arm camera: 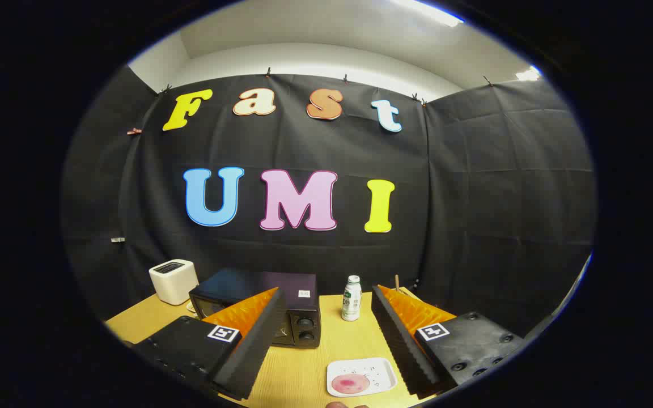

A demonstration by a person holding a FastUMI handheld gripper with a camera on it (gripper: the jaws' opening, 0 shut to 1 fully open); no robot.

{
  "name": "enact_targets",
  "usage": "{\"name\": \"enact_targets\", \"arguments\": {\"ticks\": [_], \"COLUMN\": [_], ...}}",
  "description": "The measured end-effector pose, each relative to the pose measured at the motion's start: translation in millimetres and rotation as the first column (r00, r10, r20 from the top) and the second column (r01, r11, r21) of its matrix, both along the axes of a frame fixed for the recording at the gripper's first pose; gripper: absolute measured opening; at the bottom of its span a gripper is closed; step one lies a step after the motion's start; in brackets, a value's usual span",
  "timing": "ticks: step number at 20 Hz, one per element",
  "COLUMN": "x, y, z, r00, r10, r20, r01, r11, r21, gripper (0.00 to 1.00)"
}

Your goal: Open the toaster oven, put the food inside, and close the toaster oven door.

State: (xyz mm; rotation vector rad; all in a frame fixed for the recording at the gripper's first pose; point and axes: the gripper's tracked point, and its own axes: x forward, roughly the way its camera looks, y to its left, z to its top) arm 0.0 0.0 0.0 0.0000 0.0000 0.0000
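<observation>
A black toaster oven [281, 300] stands on the wooden table [315, 362], its door shut and two knobs on its right side. My left finger [253, 340] covers part of its front. A white tray [360, 377] with a pink round piece of food [351, 383] lies on the table between the fingers, nearer the right finger [403, 345]. My gripper [326, 351] hangs above the table, open, with nothing between its fingers. The oven is just ahead of the left finger.
A white toaster [173, 280] stands at the back left of the table beside the oven. A small white bottle with a green label [352, 298] stands to the right of the oven. A thin wooden stick [397, 282] rises behind the right finger.
</observation>
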Motion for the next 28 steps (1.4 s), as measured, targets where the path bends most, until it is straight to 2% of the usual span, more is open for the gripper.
{"name": "enact_targets", "arguments": {"ticks": [8, 19, 28], "x": [-2.7, 2.1, 16.4], "y": [6.8, -1.4, 15.4], "z": [-4.3, -13.9, -21.3], "r00": [1.0, 0.999, 0.998], "r10": [0.019, -0.008, 0.007], "r20": [-0.015, -0.038, -0.058], "r01": [-0.019, 0.009, -0.007], "r11": [1.0, 1.0, 1.0], "r21": [0.012, 0.014, 0.007], "gripper": [0.98, 0.98, 0.98]}}
